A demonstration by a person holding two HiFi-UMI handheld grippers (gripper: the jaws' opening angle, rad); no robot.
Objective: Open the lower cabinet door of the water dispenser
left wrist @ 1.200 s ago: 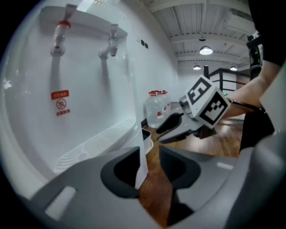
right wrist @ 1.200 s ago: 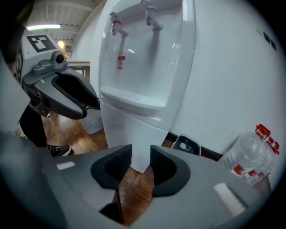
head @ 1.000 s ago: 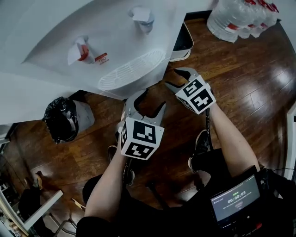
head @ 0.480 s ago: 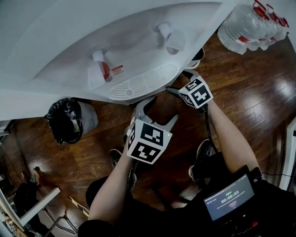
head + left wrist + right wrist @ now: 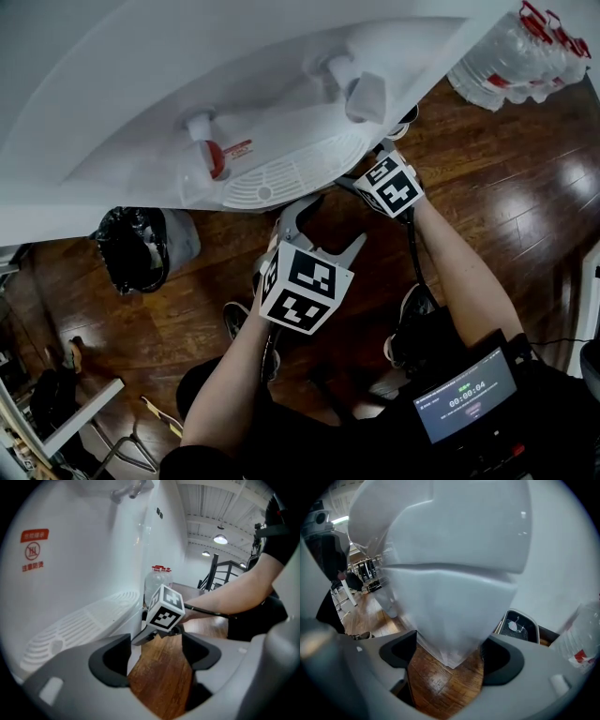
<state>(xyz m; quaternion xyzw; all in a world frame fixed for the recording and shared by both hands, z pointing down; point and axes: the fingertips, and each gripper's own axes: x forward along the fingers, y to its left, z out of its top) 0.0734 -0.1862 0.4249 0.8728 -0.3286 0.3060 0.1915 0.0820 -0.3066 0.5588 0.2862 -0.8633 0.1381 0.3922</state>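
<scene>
Both pairs spread wide in the last second! The left tongs (image 5: 328, 225) had just been opening and stood released, with only wood floor (image 5: 469, 187) between the pads. The right tongs (image 5: 447, 660) had just been opening too, and they dropped in under the drip grille (image 5: 291, 169) of the water dispenser (image 5: 141, 75) while the head leaned closer.

In the right gripper view, a white corner of the lower cabinet (image 5: 450, 620) stood between the spread jaws, and neither pad pressed on it. So this looked like the approach step, with nothing gripped. The cabinet door sat below the grille, hidden from the head view, and no gap showed on it. I judged it still closed, with the right side lining up for the pull.

Now the writing:
- A red warning label (image 5: 33, 550) on the dispenser front carried a crossed-circle sign and Chinese characters I could not read surely.
- A small red sticker (image 5: 239, 148) sat beside the red tap (image 5: 214, 155), too small to read.
- The chest screen (image 5: 466, 394) showed 00:00:04.
- The water bottles (image 5: 525, 47) had red caps, and their print was unreadable.
</scene>
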